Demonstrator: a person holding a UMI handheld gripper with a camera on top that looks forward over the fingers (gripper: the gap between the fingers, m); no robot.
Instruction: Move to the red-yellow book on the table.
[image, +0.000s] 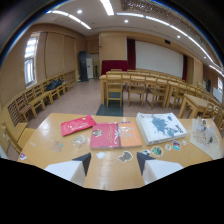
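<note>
Jaws stand open, with nothing between them: the two pale fingers of the gripper (114, 167) reach forward over the near edge of a light wooden counter (45, 140), a wide gap of bare wood between their dark tips.

Just beyond the gap, slightly toward the left finger, lies the red-yellow book (115, 135). It rests flat on the counter, its larger left part red and its right part orange-yellow, with small pictures on the cover. It is ahead of the fingers and not touching either one.

To the left of that book, a little farther back, lies a flat red folder (77, 125), turned at an angle. To the right lies a thick white book (161, 127) with a dark blotchy picture on its cover. Farther right still, near the counter's end, sits a clear plastic sheet (206, 135) with small items on it that cannot be made out.

Small stickers or cut-outs (165, 148) are scattered on the wood between the books and the fingers, one near each fingertip.

Beyond the counter is a large room with rows of wooden tables and chairs (145, 87), a white screen (159, 59) on the far wall, and strip lights overhead.
</note>
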